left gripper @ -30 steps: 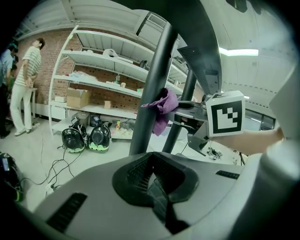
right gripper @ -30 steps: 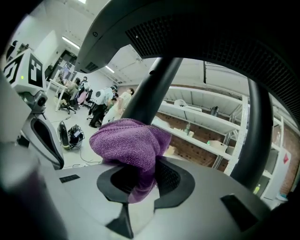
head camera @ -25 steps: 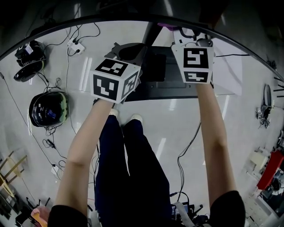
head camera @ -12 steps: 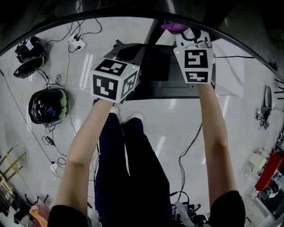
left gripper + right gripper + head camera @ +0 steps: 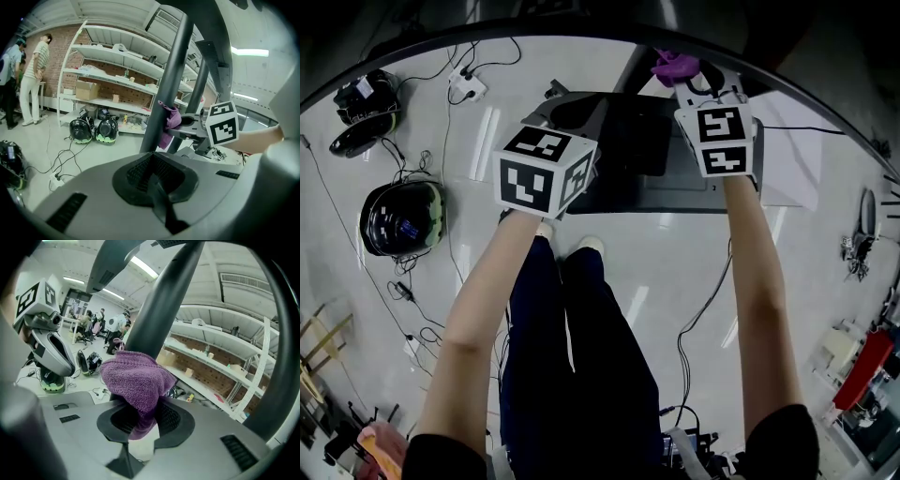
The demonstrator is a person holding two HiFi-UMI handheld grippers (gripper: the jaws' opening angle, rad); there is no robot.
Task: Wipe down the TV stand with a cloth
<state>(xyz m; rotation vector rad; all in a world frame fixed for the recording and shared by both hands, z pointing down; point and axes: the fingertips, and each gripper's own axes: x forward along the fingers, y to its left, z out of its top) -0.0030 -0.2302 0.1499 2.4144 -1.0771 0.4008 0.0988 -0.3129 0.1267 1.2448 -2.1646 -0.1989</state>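
Currently on the wiping step: my right gripper (image 5: 136, 427) has its jaws clamped on the purple cloth (image 5: 135, 380), which is bunched against the upright pole (image 5: 161, 296) of the TV stand (image 5: 628, 155), above the far edge of its black base (image 5: 675, 192) on the floor (image 5: 656, 272). My left gripper (image 5: 153, 180) hangs by the base's left edge, jaws shut together with nothing between them. My guess: pole is being wiped, base top not yet done. Next move likely calls for pressing the cloth to the pole, sliding along it, then down to the base. No brand or text readable, only square markers on the gripper cubes.
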